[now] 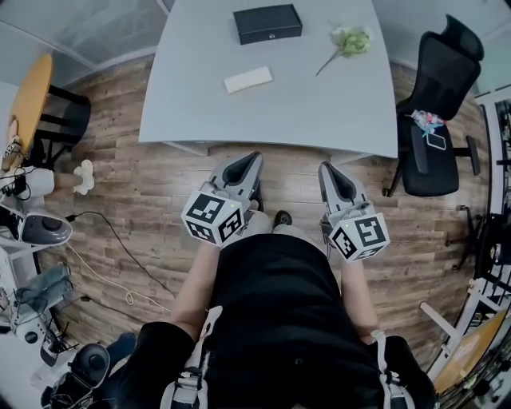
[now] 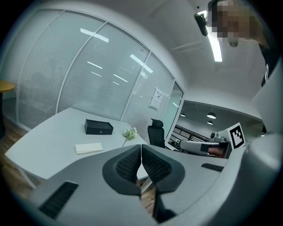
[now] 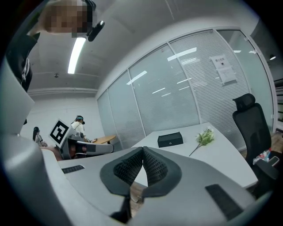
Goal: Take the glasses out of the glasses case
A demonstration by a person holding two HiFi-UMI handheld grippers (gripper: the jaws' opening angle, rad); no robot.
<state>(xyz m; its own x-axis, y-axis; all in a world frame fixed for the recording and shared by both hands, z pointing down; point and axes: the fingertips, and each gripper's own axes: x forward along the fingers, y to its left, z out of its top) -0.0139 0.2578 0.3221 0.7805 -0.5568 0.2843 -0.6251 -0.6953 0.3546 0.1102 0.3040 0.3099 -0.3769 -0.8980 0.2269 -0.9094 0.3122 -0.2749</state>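
The left gripper (image 1: 252,160) and the right gripper (image 1: 327,169) are both clenched on nothing. In each gripper view the ribbed dark pads meet tip to tip, left (image 2: 141,148) and right (image 3: 143,151). Each has a smooth grey shell and a cube of black-and-white squares. From the head view they hang side by side over the wood-plank floor (image 1: 136,188), short of the worktop's near edge.

The worktop (image 1: 319,104) is a broad, matt pale-grey slab with rounded corners, at twelve o'clock from the grippers. A black mesh office chair (image 1: 439,112) stands at two o'clock, off the worktop's right end, with small things on its seat. Only the head view shows that seat and the round yellow table (image 1: 28,96) at nine o'clock. Only the gripper views show the frosted glass wall (image 2: 88,79) behind.

The glasses case (image 1: 267,23) is a black rectangular box with its lid down, at twelve o'clock on the far part of the worktop, well apart from both grippers. A flat cream pad (image 1: 248,79) lies nearer, at about seven o'clock from the case. A pale green flower sprig (image 1: 349,41) lies at three o'clock from it. Nothing lies between the grippers and the case.
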